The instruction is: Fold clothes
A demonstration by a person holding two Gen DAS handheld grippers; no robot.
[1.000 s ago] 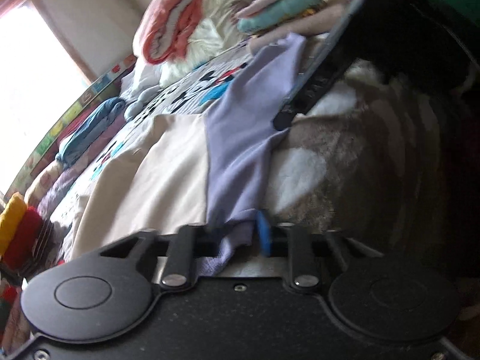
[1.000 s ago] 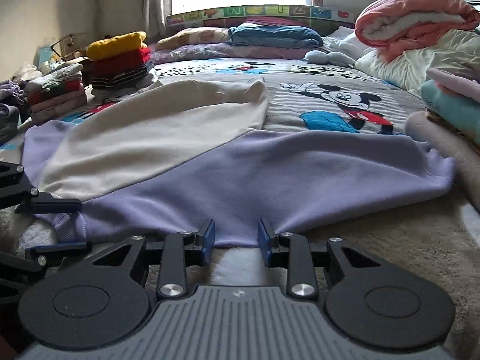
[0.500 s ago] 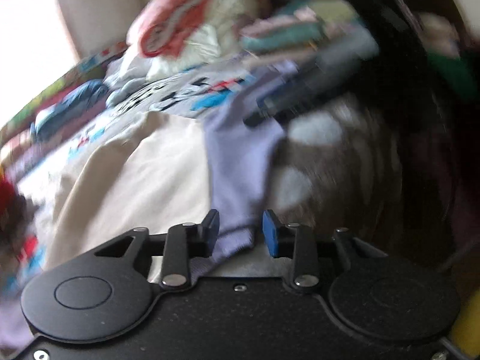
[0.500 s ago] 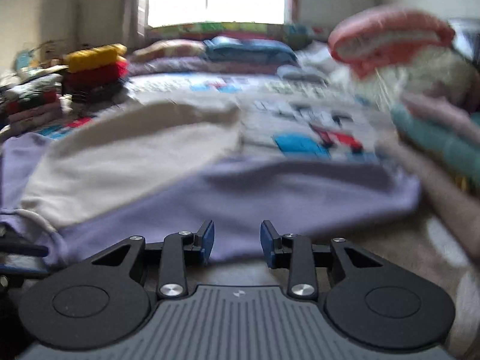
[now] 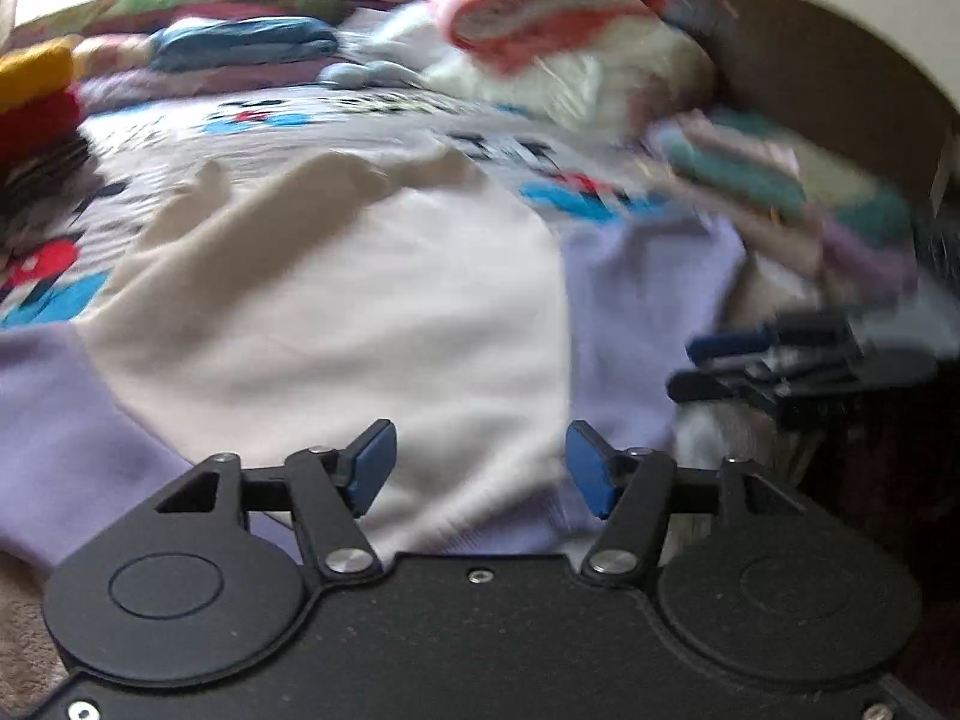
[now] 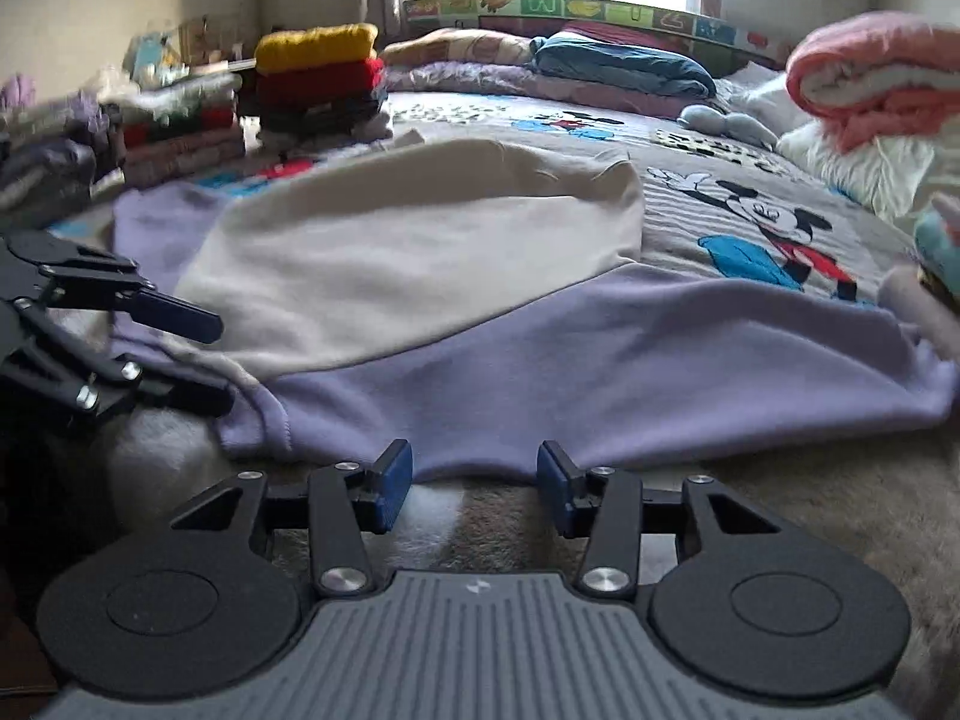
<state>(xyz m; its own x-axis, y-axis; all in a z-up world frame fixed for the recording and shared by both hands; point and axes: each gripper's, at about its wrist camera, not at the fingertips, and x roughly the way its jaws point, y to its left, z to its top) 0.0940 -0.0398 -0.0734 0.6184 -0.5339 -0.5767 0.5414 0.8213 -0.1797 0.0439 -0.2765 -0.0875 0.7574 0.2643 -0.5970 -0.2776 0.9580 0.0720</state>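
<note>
Sweatshirt flat on bed

We see the left gripper: a matte black body, two round black discs either side, silver pivot screws, black link arms ending in blue-padded fingers. The right gripper matches it, though with a ribbed grey top plate carrying a tiny white mark; its fingers are blue too.

text: none legible | headboard panel: picture tiles, characters unclear
</note>
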